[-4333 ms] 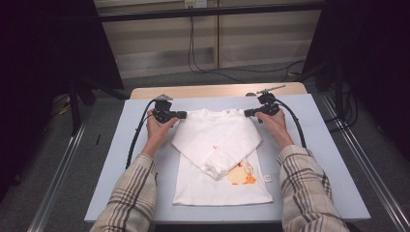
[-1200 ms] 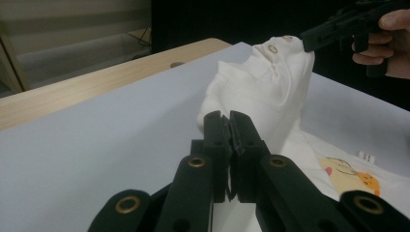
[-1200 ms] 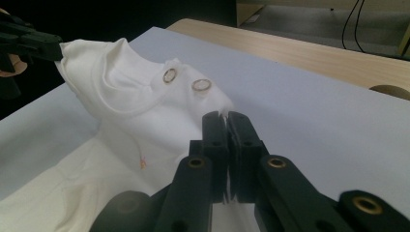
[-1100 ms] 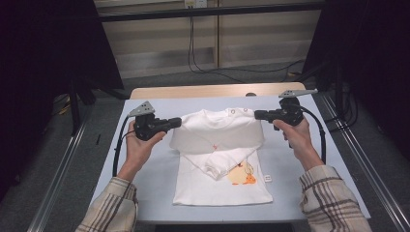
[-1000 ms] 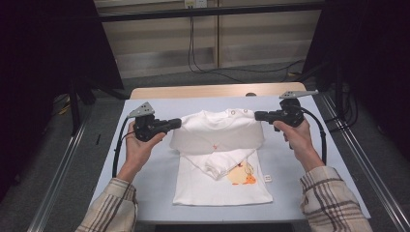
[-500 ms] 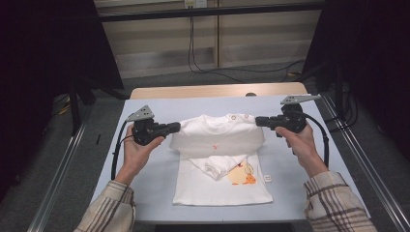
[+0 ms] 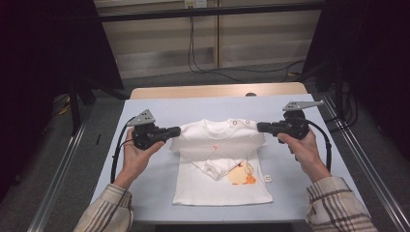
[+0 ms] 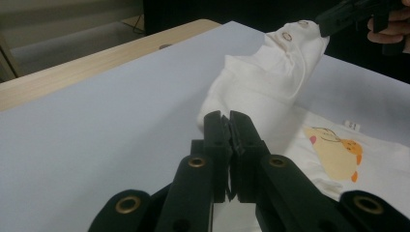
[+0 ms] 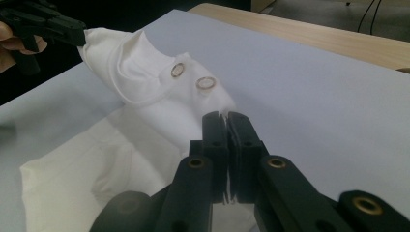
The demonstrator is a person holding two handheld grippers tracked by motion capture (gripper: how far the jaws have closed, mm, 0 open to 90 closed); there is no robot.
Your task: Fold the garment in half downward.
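A white baby T-shirt (image 7: pixel 217 145) with an orange duck print lies on the pale blue table (image 7: pixel 154 193), its sleeves folded in over the chest. My left gripper (image 7: pixel 176 130) is shut on the shirt's left shoulder, and my right gripper (image 7: pixel 261 127) is shut on the right shoulder. Between them the collar end is stretched and raised off the table. In the left gripper view the closed jaws (image 8: pixel 226 118) pinch the cloth (image 8: pixel 261 87), with the right gripper (image 8: pixel 333 19) at the far end. In the right gripper view the jaws (image 9: pixel 223 118) nip the edge beside two snap buttons (image 9: pixel 192 76).
A wooden strip (image 7: pixel 217 91) borders the table's far edge, with cables hanging behind it. Metal rails run along both sides of the table. A small white tag (image 7: pixel 268 178) sticks out at the shirt's right side near the hem.
Since the oldest frame both grippers have lifted the shirt's shoulders off the table and spread apart. Over the last second the held top edge has drifted slightly toward the near side.
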